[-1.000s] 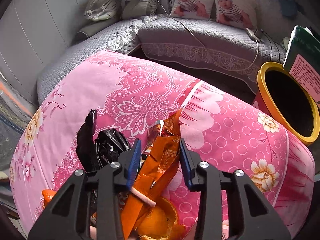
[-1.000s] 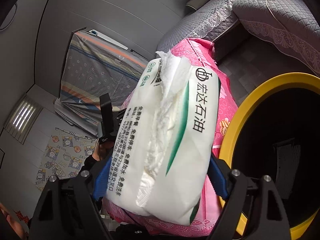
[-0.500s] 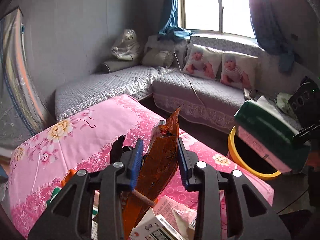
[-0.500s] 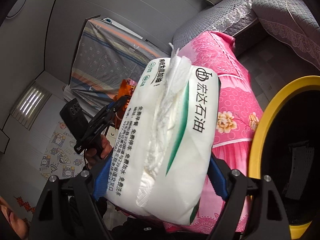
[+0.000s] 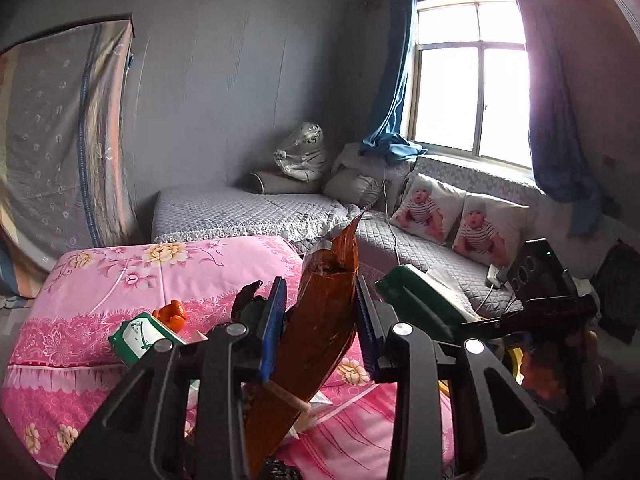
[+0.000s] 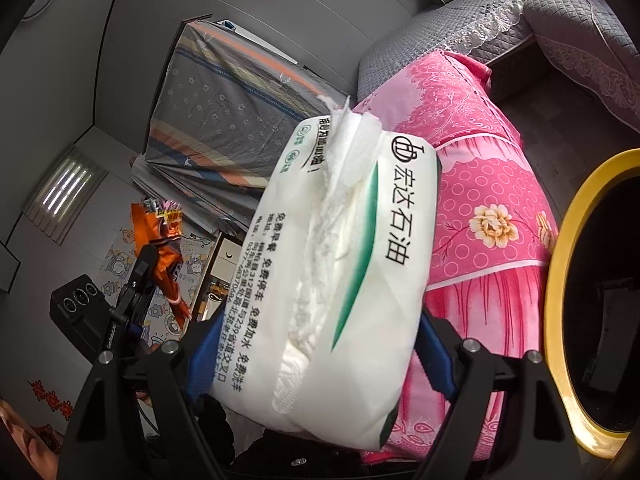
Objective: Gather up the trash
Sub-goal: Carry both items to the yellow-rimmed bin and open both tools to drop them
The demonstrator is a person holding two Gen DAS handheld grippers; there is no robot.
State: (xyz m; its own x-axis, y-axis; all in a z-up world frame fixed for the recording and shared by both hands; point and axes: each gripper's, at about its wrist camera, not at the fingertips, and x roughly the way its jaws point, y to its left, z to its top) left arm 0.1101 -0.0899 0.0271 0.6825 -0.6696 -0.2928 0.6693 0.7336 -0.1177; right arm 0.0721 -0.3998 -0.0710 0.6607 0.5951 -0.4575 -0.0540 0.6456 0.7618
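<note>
Across the room sit the big gray sofa [image 5: 256,208] and the bright window [image 5: 472,92], which the left camera now sees whole; a second ago it looked down and the pink tablecloth [image 5: 132,280] filled its picture. That pink cloth now lies lower and farther off, so the left gripper [image 5: 320,320] has gone up and away from it. At the right edge of the right camera's picture, the yellow trash bin [image 6: 560,264] shows less of its round rim than before. The right gripper [image 6: 316,344] is clamped on a fat white tissue pack [image 6: 344,264], just as it was, with the pink cloth behind it. The left gripper's blue pads squeeze an orange snack wrapper [image 5: 324,312], which stands up between them, same as before. The black bag that was beside the wrapper a second ago is mostly hidden now. Down on the cloth lie a green and white packet [image 5: 140,336] and, touching it, a small orange peel [image 5: 171,312].
</note>
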